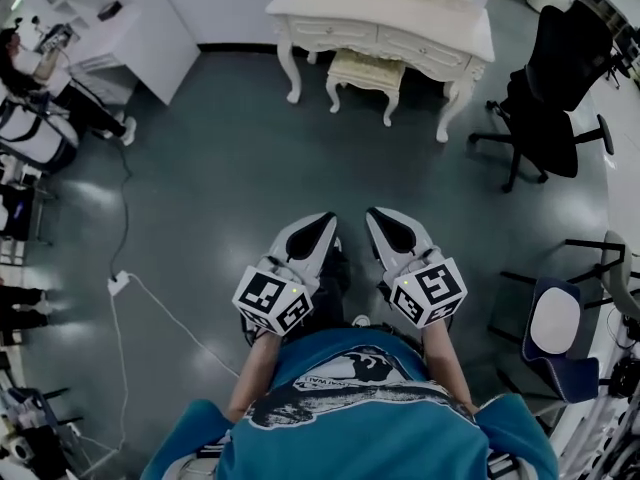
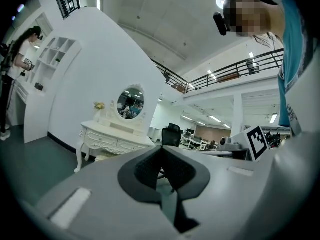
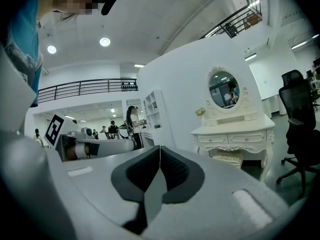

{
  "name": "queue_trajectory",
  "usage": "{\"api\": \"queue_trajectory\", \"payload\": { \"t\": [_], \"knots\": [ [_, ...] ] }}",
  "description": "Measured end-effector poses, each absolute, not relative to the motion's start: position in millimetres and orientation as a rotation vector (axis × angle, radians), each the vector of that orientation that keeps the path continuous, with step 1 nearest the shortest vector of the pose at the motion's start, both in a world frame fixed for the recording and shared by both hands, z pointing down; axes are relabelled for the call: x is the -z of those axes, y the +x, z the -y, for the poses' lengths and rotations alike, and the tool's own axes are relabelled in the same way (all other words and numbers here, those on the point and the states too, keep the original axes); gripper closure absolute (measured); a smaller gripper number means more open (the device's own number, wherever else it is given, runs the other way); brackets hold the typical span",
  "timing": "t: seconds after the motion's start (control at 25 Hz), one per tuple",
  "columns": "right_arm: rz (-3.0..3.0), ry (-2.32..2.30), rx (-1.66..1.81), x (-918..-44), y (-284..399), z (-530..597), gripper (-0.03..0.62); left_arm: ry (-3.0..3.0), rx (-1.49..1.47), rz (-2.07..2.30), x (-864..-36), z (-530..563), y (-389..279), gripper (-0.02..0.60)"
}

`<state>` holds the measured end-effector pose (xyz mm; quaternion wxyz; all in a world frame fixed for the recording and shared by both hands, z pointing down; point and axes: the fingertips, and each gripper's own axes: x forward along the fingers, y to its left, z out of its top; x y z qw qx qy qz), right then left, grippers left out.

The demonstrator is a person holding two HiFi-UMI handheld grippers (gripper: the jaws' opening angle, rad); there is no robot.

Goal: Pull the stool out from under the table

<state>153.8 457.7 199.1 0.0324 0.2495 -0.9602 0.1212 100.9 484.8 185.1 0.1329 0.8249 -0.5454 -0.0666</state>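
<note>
A cream stool (image 1: 365, 74) with carved legs stands tucked partly under the white dressing table (image 1: 300, 10) at the top of the head view. The table (image 2: 95, 132) with its oval mirror also shows in the left gripper view, and in the right gripper view the stool (image 3: 226, 158) sits beneath the table (image 3: 260, 124). My left gripper (image 1: 327, 219) and right gripper (image 1: 374, 213) are held side by side close to my body, far from the stool. Both are shut with nothing between their jaws.
A black office chair (image 1: 550, 98) stands right of the table. A white shelf unit (image 1: 130, 28) is at the upper left, with a person (image 1: 40, 63) beside it. A white cable (image 1: 150, 303) and power strip lie on the grey floor at left. A blue-seated chair (image 1: 560, 338) stands at right.
</note>
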Motion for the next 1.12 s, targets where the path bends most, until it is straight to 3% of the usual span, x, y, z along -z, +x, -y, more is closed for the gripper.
{"api": "queue_trajectory", "payload": {
  "t": [0.44,1.12],
  "knots": [
    [2.902,0.844,-0.355,-182.9,64.2,-360.8,0.588,2.399,0.231,1.654,-168.0,-370.9,-30.4,0.569],
    [2.775,1.018,-0.488,-210.4,64.3,-332.9,0.588,2.444,0.202,1.411,-195.5,-330.5,-21.2,0.569]
  ]
}}
